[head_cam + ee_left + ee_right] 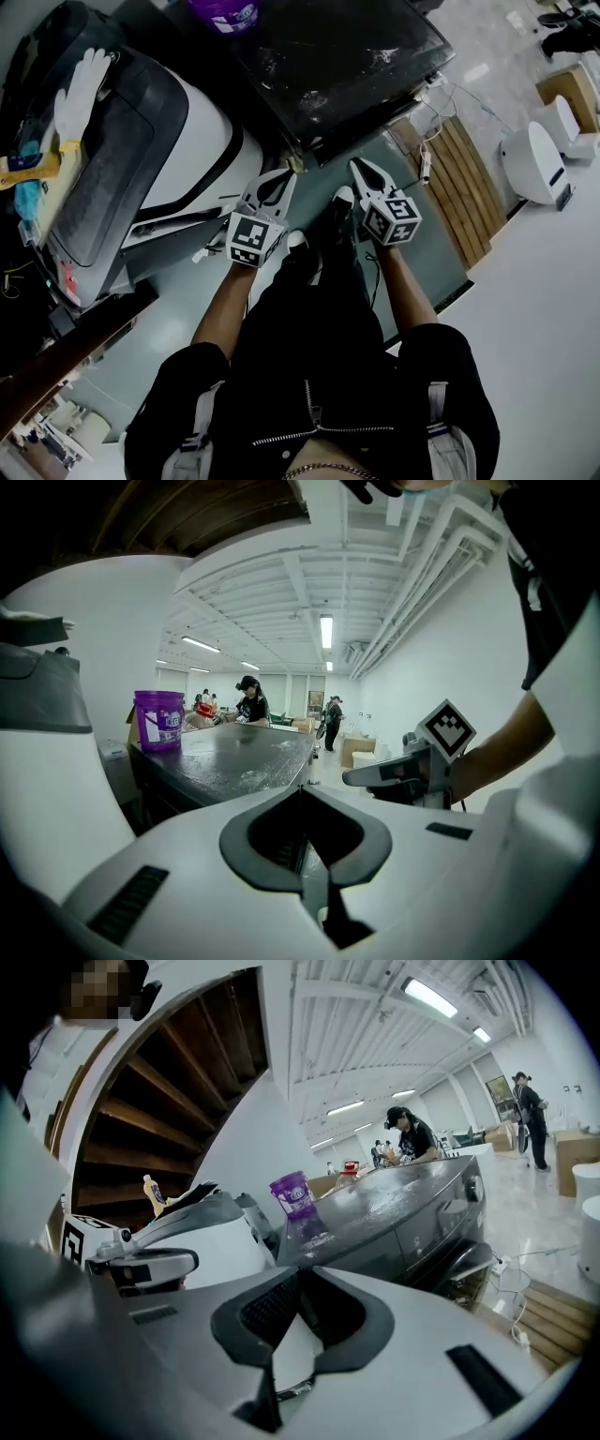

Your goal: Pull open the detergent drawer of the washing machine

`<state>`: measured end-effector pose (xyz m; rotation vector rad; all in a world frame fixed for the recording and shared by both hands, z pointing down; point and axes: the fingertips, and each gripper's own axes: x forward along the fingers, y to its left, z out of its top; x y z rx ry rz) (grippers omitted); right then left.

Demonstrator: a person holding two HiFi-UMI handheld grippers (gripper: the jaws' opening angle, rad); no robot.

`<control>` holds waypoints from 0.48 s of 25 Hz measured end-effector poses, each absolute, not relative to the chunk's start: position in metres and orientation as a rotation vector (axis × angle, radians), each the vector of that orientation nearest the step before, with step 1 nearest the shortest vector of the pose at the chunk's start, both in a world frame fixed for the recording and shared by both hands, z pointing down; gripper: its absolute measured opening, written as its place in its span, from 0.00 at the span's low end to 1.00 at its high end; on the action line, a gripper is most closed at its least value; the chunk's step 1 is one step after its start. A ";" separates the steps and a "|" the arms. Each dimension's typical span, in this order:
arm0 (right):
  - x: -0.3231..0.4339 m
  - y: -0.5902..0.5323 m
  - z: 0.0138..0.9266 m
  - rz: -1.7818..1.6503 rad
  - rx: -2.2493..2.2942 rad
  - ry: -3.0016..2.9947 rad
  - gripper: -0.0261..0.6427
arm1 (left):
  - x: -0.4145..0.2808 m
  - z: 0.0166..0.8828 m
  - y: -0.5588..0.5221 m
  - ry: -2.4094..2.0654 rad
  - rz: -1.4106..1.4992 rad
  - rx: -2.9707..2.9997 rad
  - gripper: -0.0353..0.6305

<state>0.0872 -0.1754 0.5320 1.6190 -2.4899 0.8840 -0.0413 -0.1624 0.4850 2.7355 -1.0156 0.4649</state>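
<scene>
At the approach step, the left gripper (pixel 284 175) and right gripper (pixel 363 169) hover with jaws pressed together, empty, just before the dark washing machine (pixel 347 66), whose detergent drawer (pixel 419 1230) looks shut in its upper front; next, jaws must part to grasp it.

Washer (pixel 328 66) front mostly hidden, head view; bucket (pixel 225 11) cropped at top.

No lettering is showing sharply enough to read. The purple bucket (pixel 159 720) on top of the washing machine (pixel 234 757) is carrying a white label (pixel 169 726), its print coming out blurred.
</scene>
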 end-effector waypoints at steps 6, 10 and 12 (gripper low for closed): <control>0.078 -0.196 0.571 1.012 1.497 -2.505 0.22 | -0.044 0.499 -0.171 -1.045 0.495 2.686 0.09; 0.074 -0.211 0.593 1.299 1.454 -2.521 0.39 | -0.051 0.509 -0.174 -1.077 0.512 2.642 0.09; 0.076 -0.216 0.605 1.431 1.429 -2.539 0.43 | -0.056 0.515 -0.174 -1.092 0.526 2.616 0.09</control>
